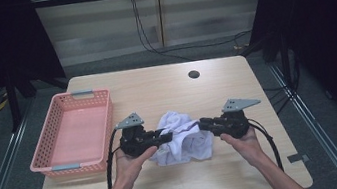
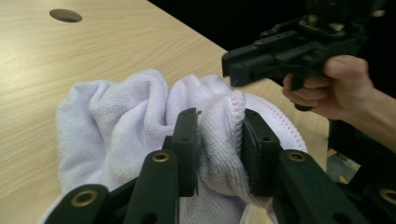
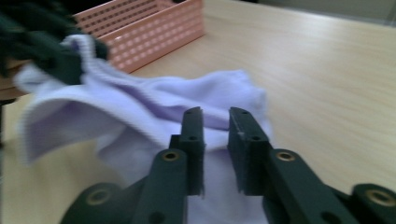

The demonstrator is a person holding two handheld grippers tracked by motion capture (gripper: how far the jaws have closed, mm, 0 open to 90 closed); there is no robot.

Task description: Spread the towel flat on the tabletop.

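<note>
High view: white towel (image 1: 183,141) bunched on the surface (image 1: 180,184) between left tool (image 1: 165,137) and right tool (image 1: 204,122), pink basket (image 1: 72,135) to its left, likely where it goes. Left gripper view: left tool (image 2: 219,140) pinches a hemmed towel fold (image 2: 219,135), probably to lift an edge. Right gripper view: right tool (image 3: 215,140) has jaws slightly parted, gripping nothing, hovering just over the towel (image 3: 154,116).

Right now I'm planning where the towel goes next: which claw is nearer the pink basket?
Left. The left claw grips the white towel just beside the pink basket. The right claw is at the towel's far side, with the towel between it and the basket.
</note>
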